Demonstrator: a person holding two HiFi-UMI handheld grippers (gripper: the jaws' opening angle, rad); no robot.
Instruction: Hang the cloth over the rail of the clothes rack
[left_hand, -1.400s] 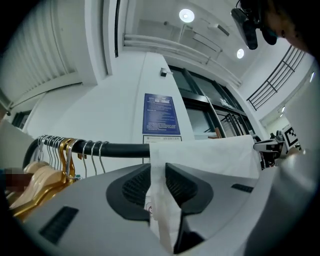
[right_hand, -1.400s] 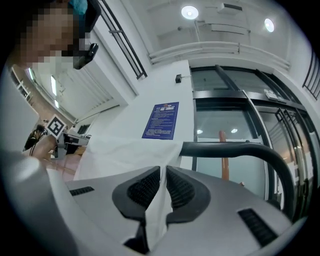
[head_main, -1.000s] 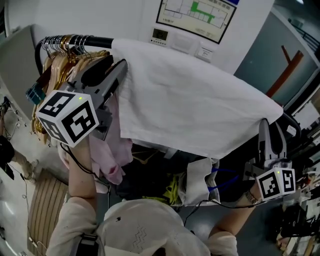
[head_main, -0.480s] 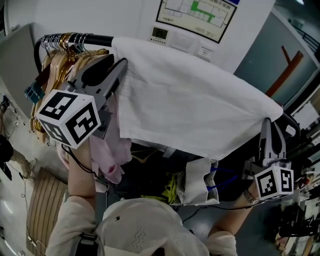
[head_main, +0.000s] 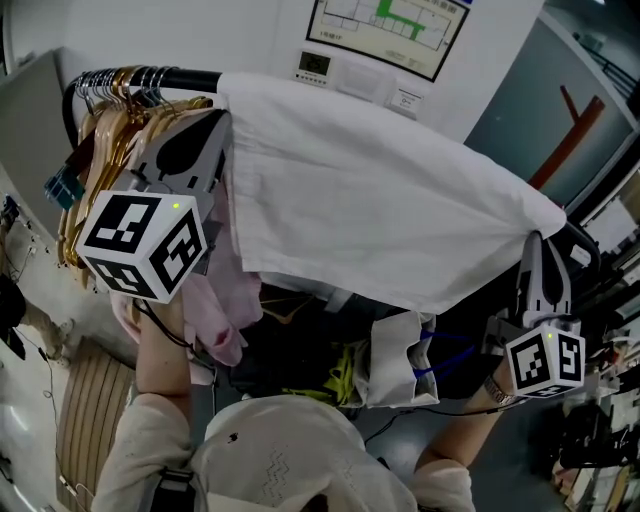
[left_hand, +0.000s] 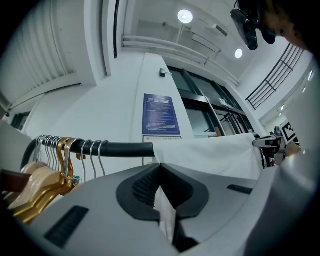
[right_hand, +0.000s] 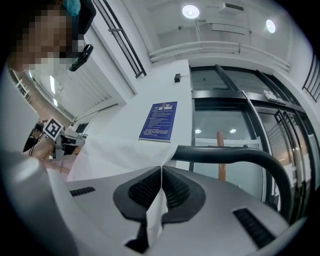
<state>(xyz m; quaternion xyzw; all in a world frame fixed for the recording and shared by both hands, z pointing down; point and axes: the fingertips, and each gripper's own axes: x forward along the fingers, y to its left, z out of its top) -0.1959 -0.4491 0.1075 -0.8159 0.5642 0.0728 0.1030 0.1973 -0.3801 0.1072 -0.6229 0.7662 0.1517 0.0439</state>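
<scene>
A large white cloth (head_main: 380, 210) lies draped across the black rail (head_main: 190, 80) of a clothes rack. It runs from just beside a bunch of wooden hangers (head_main: 110, 130) at the far left down to the rail's bend at the right, and its near edge hangs in front of the person. Below the hangers a pink garment (head_main: 215, 320) hangs at the left, just beside the cloth's left edge. The left hand-held gripper (head_main: 218, 130) is raised at that left edge, close under the rail. Its jaws have just closed, and its own view shows them pressed together on a thin fold of white cloth. The right hand-held gripper (head_main: 541, 243) is raised at the cloth's right corner. Its jaws have also just closed, and they pinch a strip of the cloth in the same way. The cloth already seems to be over the rail, so the step in hand looks like taking hold of both ends to settle or straighten it. The next move would probably call for an even pull from both sides, so that the drape hangs level and does not slide off the rail, and then for both grips to let go.
</scene>
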